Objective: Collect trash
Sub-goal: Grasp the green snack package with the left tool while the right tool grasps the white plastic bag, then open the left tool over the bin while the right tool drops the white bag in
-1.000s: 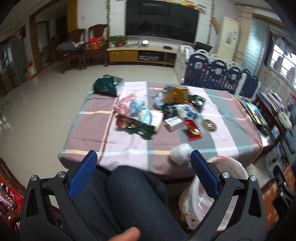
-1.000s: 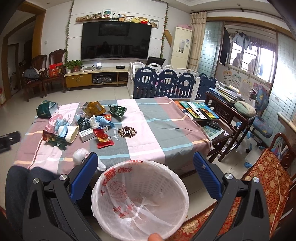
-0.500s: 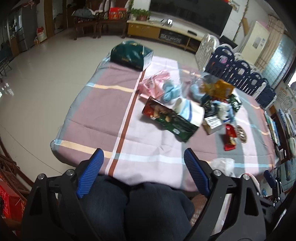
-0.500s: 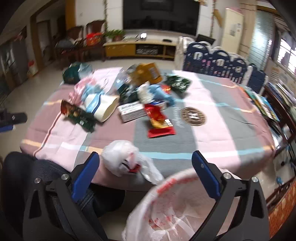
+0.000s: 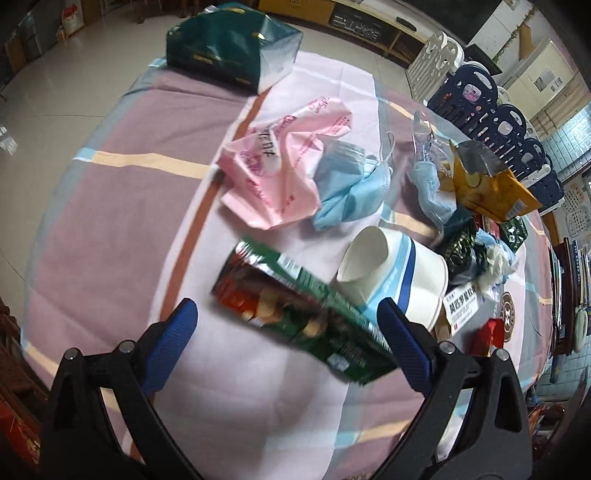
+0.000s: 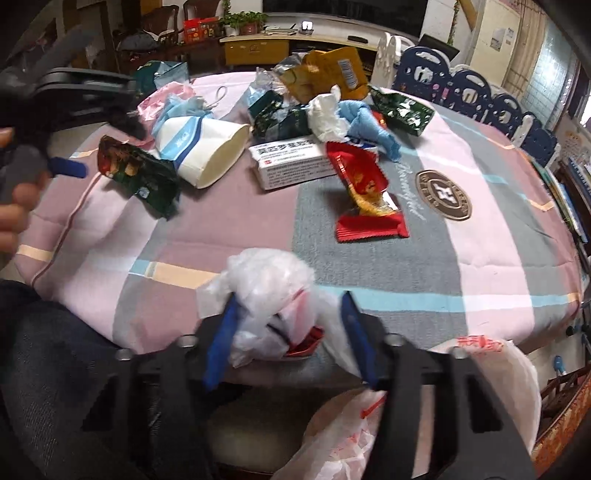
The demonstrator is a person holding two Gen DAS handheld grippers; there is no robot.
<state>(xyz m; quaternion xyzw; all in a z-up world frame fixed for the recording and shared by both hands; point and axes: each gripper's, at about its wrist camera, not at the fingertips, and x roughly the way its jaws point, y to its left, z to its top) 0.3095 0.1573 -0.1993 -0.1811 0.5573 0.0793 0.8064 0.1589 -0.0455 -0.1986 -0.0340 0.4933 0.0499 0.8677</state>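
Right gripper (image 6: pixel 290 332), jaws narrowed around the bag (image 6: pixel 269 295) at the table edge; left gripper (image 5: pixel 284 325) (jaws wide) has advanced over the wrapper (image 5: pixel 295 314).

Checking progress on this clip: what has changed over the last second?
Both grippers have moved in over the table. The left gripper, open, now brackets the green snack wrapper. The right gripper has narrowed around the crumpled clear bag; contact is unclear. The trash on the tablecloth stayed put.

A home living room: a low TV cabinet (image 6: pixel 258 50) with potted plant (image 6: pixel 245 22), wooden chairs (image 6: pixel 166 18), a child's playpen fence (image 6: pixel 472 88), tiled floor (image 5: pixel 74 74), and a cloth-covered worktop (image 6: pixel 480 240).
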